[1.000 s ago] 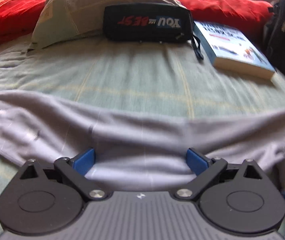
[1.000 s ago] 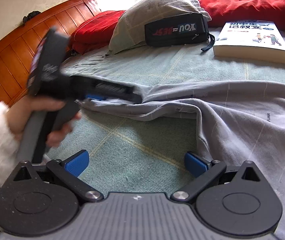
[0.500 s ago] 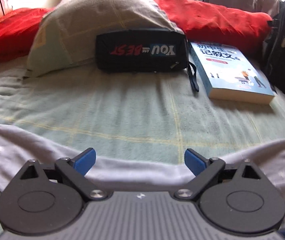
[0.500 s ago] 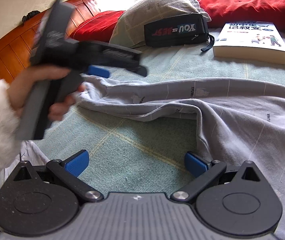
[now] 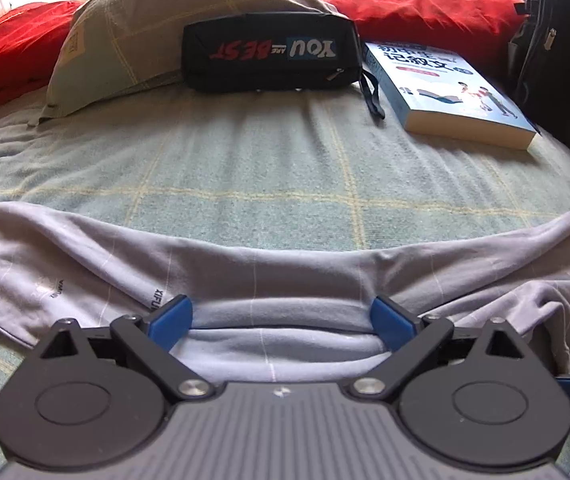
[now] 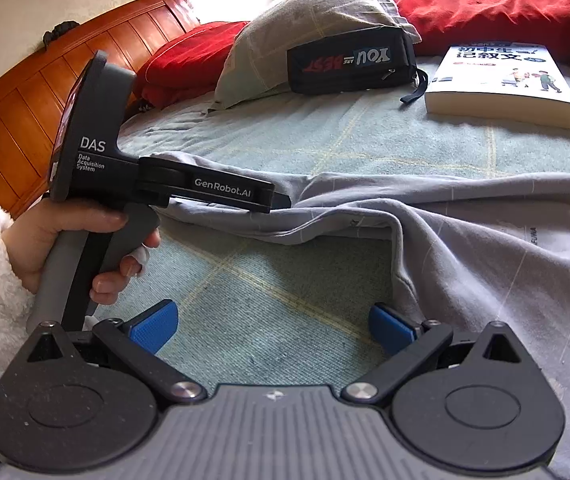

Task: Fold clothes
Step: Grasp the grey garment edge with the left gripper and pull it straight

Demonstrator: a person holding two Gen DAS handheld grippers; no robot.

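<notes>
You have one grey garment (image 5: 253, 276), one book (image 5: 451, 92), one black pouch (image 5: 271, 56), one checked pillow (image 5: 157, 20), two red cushions (image 6: 493, 8) (image 6: 189, 56), and two grippers (image 5: 281, 320) (image 6: 273, 328).

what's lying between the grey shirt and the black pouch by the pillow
Nothing: in the left wrist view, only bare green checked bedsheet runs from the grey shirt to the black pouch. The book sits off to the right.

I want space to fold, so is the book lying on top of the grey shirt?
No, the book lies on bare bedsheet well beyond the grey shirt.
</notes>
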